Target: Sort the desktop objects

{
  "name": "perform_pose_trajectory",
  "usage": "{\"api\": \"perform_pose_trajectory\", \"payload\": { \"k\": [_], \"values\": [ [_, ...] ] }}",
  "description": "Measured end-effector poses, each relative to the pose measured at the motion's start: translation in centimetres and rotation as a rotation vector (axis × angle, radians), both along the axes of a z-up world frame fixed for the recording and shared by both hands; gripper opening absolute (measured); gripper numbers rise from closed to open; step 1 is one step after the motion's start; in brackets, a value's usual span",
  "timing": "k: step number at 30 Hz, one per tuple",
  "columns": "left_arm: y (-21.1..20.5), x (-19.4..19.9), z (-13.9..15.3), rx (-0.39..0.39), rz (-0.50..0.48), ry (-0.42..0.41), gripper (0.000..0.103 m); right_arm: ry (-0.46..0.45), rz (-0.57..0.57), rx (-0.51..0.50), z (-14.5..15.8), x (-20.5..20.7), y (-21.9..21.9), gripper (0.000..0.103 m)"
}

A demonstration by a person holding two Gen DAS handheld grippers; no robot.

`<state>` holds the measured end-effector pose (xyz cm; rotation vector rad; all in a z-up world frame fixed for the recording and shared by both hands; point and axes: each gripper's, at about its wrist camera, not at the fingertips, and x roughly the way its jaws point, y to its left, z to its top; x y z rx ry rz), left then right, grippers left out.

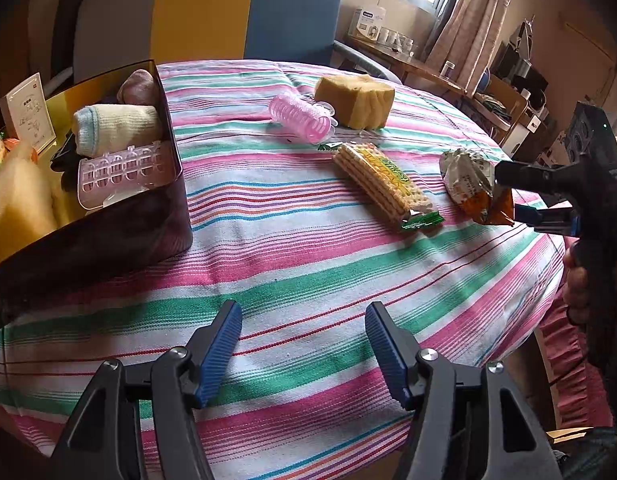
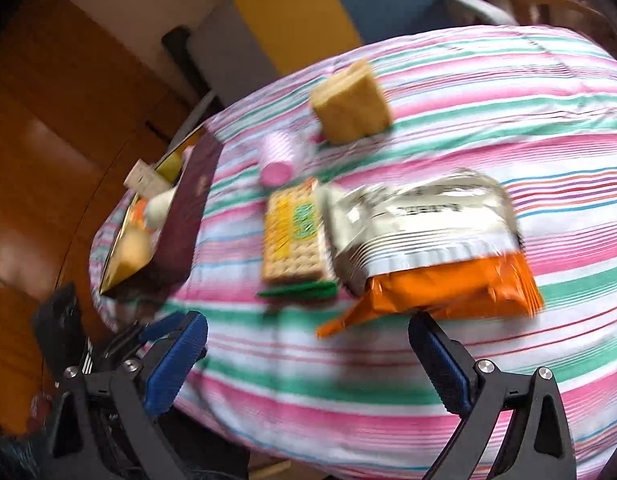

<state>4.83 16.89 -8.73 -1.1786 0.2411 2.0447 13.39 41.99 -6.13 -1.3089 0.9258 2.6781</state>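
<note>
Both grippers: black plastic frames, silver screws at pivots. Left gripper (image 1: 304, 344) and right gripper (image 2: 308, 354) carry ribbed blue pads at the fingertips.

The right wrist view is motion-blurred: print on the snack bag (image 2: 420, 232) and cracker pack (image 2: 292, 236) cannot be read, and the box (image 2: 184, 216) contents smear together. In the left wrist view the right tongs (image 1: 508, 200) cover the bag's near end, so contact there cannot be told. The box's left side is cut off by the edge.

Woven cloth tablecloth (image 1: 308, 248); glossy, probably foil snack bag (image 2: 420, 236).
</note>
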Motion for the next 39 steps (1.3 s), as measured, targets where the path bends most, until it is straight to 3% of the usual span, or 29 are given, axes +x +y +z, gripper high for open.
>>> {"api": "perform_pose_trajectory", "payload": {
  "k": [4,10,14,17,21,24,26,30,39],
  "values": [
    [0.1,0.1,0.0,-0.006,-0.002,0.005,0.065,0.025,-0.063,0.008,0.6,0.9,2.7,0.102],
    [0.4,0.2,-0.1,-0.02,-0.009,0.023,0.069,0.017,-0.031,0.157,2.4,3.0,3.9,0.102],
    [0.6,0.2,-0.1,-0.028,-0.014,0.027,0.07,-0.029,-0.114,0.09,1.5,2.7,5.9,0.103],
    [0.7,0.2,-0.1,-0.031,-0.019,0.029,0.07,-0.024,-0.118,0.023,1.0,1.8,5.3,0.103],
    [0.8,0.2,-0.1,-0.033,-0.03,0.033,0.074,0.062,-0.114,0.149,2.9,0.5,2.0,0.103],
    [0.7,0.2,-0.1,-0.029,-0.033,0.033,0.074,0.159,-0.091,0.234,4.6,-0.8,0.1,0.103],
    [0.7,0.2,-0.1,-0.025,-0.035,0.031,0.074,0.181,-0.025,0.219,4.9,-2.2,-0.6,0.103],
    [0.6,0.1,-0.1,-0.018,-0.038,0.029,0.074,0.142,0.12,0.105,3.5,-4.5,-1.2,0.102],
    [0.7,0.1,-0.1,-0.011,-0.035,0.029,0.075,0.043,0.155,0.147,3.0,-1.3,-1.2,0.101]
  ]
}}
